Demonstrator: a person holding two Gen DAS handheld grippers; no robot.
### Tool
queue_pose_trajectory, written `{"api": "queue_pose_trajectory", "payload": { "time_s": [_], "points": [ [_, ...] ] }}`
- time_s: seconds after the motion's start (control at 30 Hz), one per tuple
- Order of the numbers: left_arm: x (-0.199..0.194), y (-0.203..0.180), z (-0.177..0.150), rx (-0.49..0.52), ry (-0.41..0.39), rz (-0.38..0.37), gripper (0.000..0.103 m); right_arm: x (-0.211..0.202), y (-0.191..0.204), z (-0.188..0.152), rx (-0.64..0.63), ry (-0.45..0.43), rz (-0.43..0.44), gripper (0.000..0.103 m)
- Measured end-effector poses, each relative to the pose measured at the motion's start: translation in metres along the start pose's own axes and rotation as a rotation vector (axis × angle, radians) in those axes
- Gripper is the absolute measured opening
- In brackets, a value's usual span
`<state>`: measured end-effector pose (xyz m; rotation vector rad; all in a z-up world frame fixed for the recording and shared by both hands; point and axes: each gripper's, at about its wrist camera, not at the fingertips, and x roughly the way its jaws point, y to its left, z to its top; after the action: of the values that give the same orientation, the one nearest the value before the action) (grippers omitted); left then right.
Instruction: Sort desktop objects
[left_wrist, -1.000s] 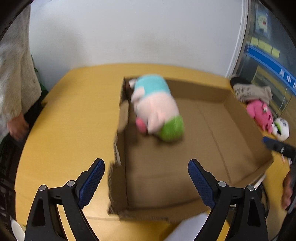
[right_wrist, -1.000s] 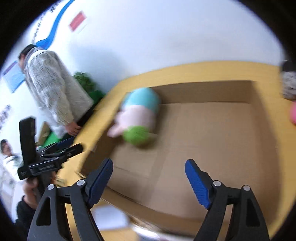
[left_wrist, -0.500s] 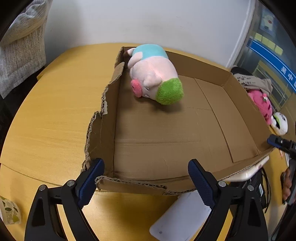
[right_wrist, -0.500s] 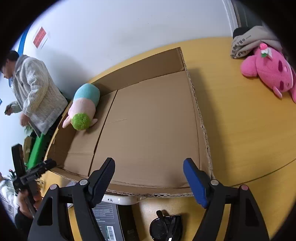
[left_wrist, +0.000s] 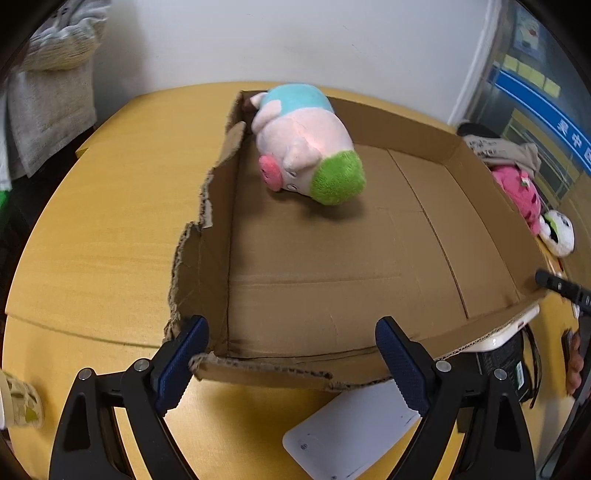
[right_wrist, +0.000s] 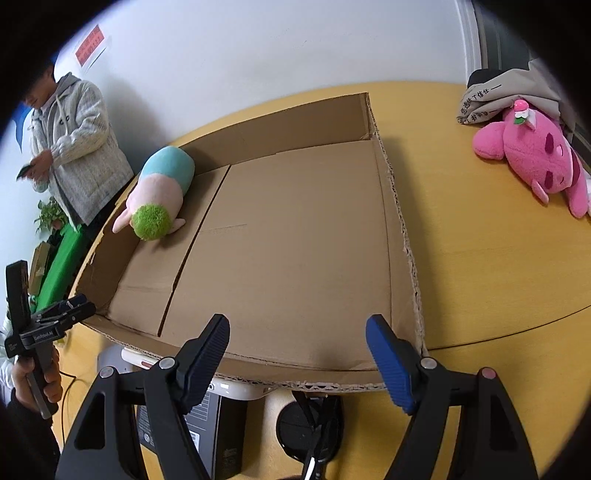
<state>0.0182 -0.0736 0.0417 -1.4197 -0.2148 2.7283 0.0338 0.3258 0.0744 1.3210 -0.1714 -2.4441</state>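
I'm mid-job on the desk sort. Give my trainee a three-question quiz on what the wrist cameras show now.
1. True or false: the pig plush lies inside the cardboard box.
2. Which toy lies on the table outside the box? A) pink plush B) a yellow duck C) a toy car
3. Fill in: the jaws of the left gripper and the right gripper stand ____ with nothing between them.

Key: 1 true; 2 A; 3 open
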Motion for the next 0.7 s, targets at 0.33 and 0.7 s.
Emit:
{"api": "queue_pose_trajectory", "payload": {
  "time_s": [0.33,0.7],
  "points": [
    [-0.097,-0.007,-0.005,-0.035,-0.363,0.098,0.103,-0.028,0.005,0.002,-0.077,-0.079,0.005,0.080],
    [-0.127,-0.041,-0.028,-0.005,-0.402,0.085,0.004,-0.078,0.037,-0.003,-0.274,-0.288,-0.078,0.005]
  ]
}}
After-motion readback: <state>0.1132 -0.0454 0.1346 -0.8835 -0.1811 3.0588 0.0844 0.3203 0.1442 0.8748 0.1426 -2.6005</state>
